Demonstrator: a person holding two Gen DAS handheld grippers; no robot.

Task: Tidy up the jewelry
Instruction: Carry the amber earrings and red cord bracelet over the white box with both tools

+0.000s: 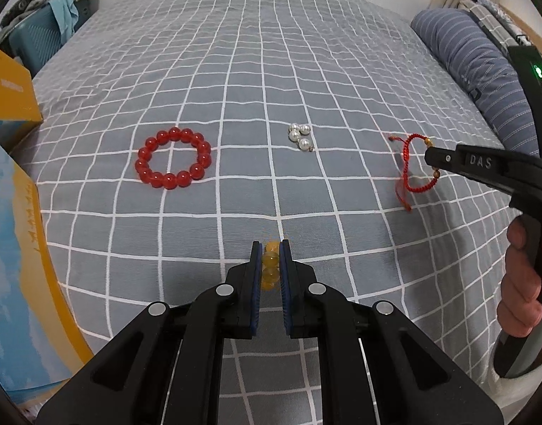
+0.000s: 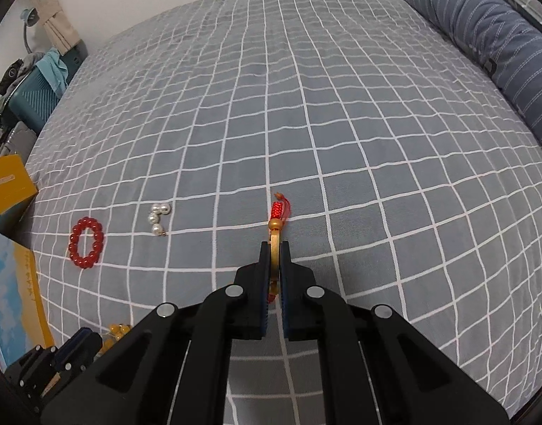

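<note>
My left gripper [image 1: 271, 248] is shut on a yellow bead bracelet [image 1: 270, 265], held low over the grey checked bed cover; it also shows in the right wrist view [image 2: 115, 333]. My right gripper [image 2: 275, 246] is shut on the gold bar of a red cord bracelet [image 2: 277, 212], which also shows in the left wrist view [image 1: 411, 163] at the right. A red bead bracelet [image 1: 173, 157] lies flat at the left and a small cluster of white pearls [image 1: 299, 136] lies in the middle; both also show in the right wrist view, the bracelet [image 2: 86, 242] and the pearls [image 2: 157, 217].
A yellow and blue box [image 1: 19, 248] stands at the left edge of the bed, with another yellow box [image 1: 9, 88] behind it. A striped blue pillow [image 1: 476, 71] lies at the right. A teal suitcase [image 1: 33, 39] stands off the bed's far left corner.
</note>
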